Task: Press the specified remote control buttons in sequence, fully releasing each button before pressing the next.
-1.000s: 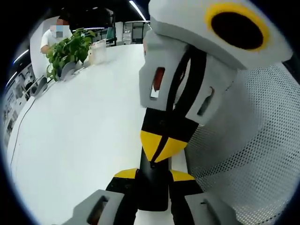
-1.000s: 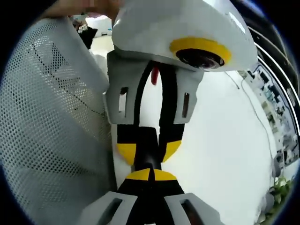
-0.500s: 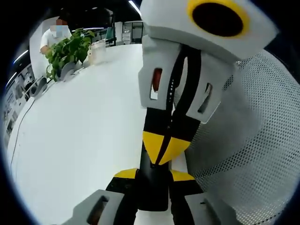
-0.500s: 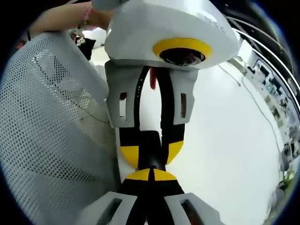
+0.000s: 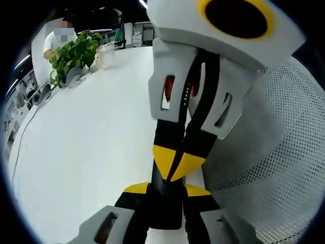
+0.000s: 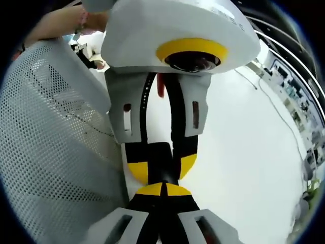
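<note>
**Left gripper view.** The left gripper (image 5: 166,189) rises from the bottom. Its jaws are narrow, w/ yellow tips clamped either side of a slim dark remote (image 5: 165,203). The remote is seen lengthwise and mostly hidden, so no buttons are legible. The right gripper (image 5: 177,161) comes in from the top. Its two yellow tips are pressed together into a V, w/ no gap, and the point rests on the remote's far end, just beyond the left tips.

The remote sits over the worktop (image 5: 86,152), near the edge that borders a white perforated mesh panel (image 5: 274,168) on the right. It can't be told whether the remote touches the surface. At the worktop's far left corner are a green plant (image 5: 73,53) and, just beside it, a clear container (image 5: 105,55). A person in a white top (image 5: 53,40) is behind the plant.

**Right gripper view.** The right gripper (image 6: 162,189) is at the bottom, jaws closed tip to tip. Directly ahead, the left gripper (image 6: 162,166) faces the camera. Its yellow tips are apart just enough to grip the remote (image 6: 163,155) between them. The right tips meet the remote's near end. The mesh panel (image 6: 51,152) is on the left and the white worktop (image 6: 244,152) on the right. A forearm w/ a wristband (image 6: 61,20) is at upper left, above the panel.
</note>
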The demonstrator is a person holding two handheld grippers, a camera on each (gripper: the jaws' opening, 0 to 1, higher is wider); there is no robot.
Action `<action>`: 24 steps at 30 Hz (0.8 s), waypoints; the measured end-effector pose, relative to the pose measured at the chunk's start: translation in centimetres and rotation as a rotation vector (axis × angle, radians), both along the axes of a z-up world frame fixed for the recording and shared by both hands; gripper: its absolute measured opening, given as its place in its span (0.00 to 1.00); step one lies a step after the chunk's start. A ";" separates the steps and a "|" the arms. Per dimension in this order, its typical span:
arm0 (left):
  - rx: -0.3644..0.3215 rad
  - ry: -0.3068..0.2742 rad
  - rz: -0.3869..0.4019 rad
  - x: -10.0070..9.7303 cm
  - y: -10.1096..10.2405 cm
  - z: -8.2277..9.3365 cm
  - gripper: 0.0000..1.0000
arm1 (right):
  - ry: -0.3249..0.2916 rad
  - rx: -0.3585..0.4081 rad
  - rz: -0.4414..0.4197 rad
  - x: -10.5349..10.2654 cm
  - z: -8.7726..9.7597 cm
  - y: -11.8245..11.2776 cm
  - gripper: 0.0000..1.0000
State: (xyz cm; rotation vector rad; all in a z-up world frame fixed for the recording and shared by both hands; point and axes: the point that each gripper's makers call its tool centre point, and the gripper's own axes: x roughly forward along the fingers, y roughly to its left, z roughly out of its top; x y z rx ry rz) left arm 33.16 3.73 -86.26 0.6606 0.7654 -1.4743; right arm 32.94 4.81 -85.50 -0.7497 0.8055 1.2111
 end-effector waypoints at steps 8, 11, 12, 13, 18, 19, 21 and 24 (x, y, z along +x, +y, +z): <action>0.023 -0.018 -0.011 0.1 0.0 0.0 0.25 | -0.008 0.035 -0.028 0.3 0.0 0.0 0.00; 0.027 -0.023 -0.014 0.2 0.0 0.0 0.25 | -0.035 0.032 -0.003 0.3 0.0 0.2 0.00; 0.026 -0.023 -0.012 0.2 0.0 0.0 0.25 | -0.046 0.032 0.001 0.3 0.0 0.3 0.00; 0.026 -0.026 -0.013 0.2 0.0 0.0 0.25 | -0.048 0.034 -0.006 0.5 0.0 0.3 0.00; 0.026 -0.027 -0.014 0.2 0.0 0.0 0.25 | -0.058 0.031 -0.001 0.6 0.1 0.3 0.00; 0.024 -0.028 -0.015 0.2 0.0 0.0 0.25 | -0.049 0.038 0.002 0.7 0.1 0.2 0.00; 0.018 -0.027 -0.014 0.2 -0.1 0.0 0.25 | -0.032 0.062 0.020 0.6 0.2 0.2 0.00; 0.005 -0.030 -0.011 0.2 -0.1 0.0 0.25 | -0.005 0.096 0.032 0.6 0.2 0.1 0.00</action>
